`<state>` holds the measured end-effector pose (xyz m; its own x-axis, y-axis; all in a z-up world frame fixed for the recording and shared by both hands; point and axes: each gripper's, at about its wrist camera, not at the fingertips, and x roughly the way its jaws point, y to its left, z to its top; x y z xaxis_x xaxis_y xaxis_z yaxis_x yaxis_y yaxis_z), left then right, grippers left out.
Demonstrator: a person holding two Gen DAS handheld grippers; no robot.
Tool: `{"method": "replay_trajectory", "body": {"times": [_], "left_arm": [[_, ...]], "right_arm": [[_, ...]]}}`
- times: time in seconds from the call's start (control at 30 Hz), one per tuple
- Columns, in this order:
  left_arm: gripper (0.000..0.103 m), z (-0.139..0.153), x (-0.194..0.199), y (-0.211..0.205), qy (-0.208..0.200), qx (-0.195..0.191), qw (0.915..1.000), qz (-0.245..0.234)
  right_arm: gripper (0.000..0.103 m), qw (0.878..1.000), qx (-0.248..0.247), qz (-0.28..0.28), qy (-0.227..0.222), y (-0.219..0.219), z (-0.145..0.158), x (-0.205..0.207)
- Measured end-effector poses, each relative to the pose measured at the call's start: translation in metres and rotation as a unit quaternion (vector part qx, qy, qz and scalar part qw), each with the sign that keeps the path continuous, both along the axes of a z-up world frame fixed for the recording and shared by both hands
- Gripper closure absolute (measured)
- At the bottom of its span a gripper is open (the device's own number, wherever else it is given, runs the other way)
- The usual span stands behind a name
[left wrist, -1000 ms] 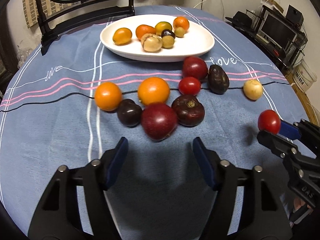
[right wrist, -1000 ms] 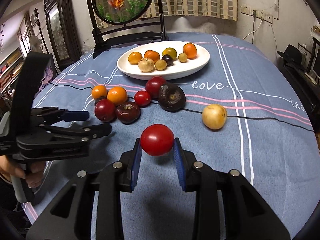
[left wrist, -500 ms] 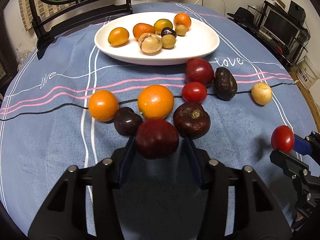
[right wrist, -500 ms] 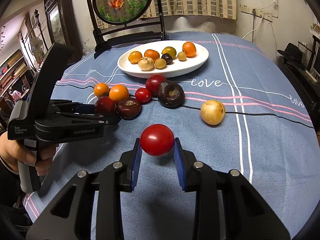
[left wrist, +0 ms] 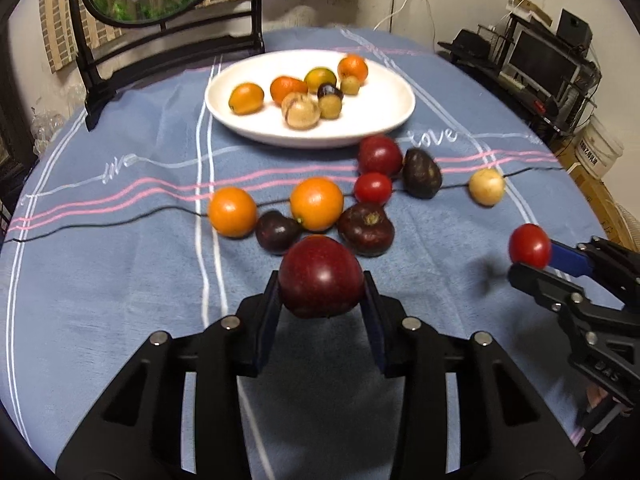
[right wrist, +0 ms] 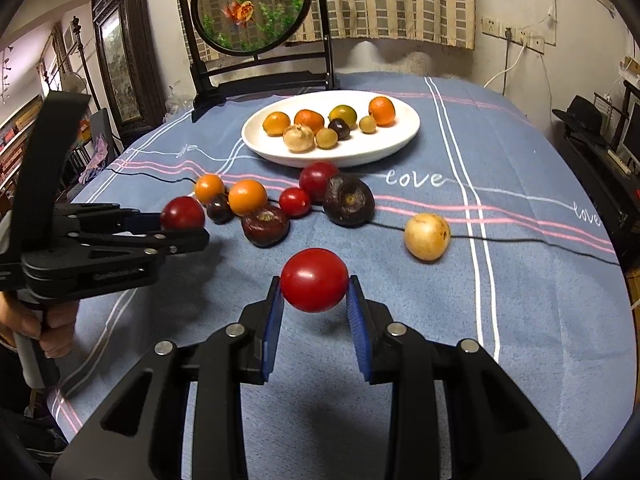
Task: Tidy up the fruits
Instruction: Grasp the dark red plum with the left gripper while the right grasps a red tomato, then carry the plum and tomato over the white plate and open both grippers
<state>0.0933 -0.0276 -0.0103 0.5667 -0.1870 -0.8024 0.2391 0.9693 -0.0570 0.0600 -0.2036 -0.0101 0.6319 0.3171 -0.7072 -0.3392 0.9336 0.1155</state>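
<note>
My left gripper (left wrist: pixel 320 300) is shut on a dark red plum (left wrist: pixel 321 276) and holds it above the cloth; it also shows in the right wrist view (right wrist: pixel 182 213). My right gripper (right wrist: pixel 314 300) is shut on a red tomato (right wrist: pixel 314 279), lifted off the table; it shows at the right of the left wrist view (left wrist: pixel 529 246). A white plate (left wrist: pixel 384 120) at the back holds several small fruits. Loose fruits lie in front of it: two oranges (left wrist: pixel 316 203), a small tomato (left wrist: pixel 373 188), dark fruits (left wrist: pixel 366 229) and a yellow fruit (left wrist: pixel 486 186).
A blue striped tablecloth (left wrist: pixel 120 280) covers the round table. A dark framed round fish panel (right wrist: pixel 252 12) stands behind the plate. Shelves with electronics (left wrist: pixel 540 56) stand to the right of the table.
My left gripper moved forward, closed on the dark red plum and lifted it off the cloth. My right gripper kept holding the tomato in nearly the same place.
</note>
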Motion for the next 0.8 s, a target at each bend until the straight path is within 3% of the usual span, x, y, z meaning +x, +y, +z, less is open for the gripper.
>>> {"method": "replay_trajectory", "body": {"times": [0.27, 0.5, 0.67, 0.8], "left_arm": [[0.064, 0.043, -0.001, 0.006, -0.044, -0.014, 0.9989, -0.005], [0.064, 0.068, 0.021, 0.004, -0.070, -0.012, 0.9975, -0.008], [0.064, 0.063, 0.059, 0.008, -0.064, -0.013, 0.9979, 0.006], [0.064, 0.048, 0.092, 0.011, -0.048, -0.009, 0.9986, 0.020]], "right_arm": [[0.071, 0.999, 0.003, 0.002, -0.044, 0.007, 0.033, 0.008], [0.071, 0.996, 0.002, 0.007, -0.086, 0.020, 0.065, 0.037], [0.071, 0.996, -0.008, 0.007, -0.091, 0.032, 0.061, 0.073], [0.071, 0.998, -0.018, -0.004, -0.066, 0.037, 0.040, 0.109]]}}
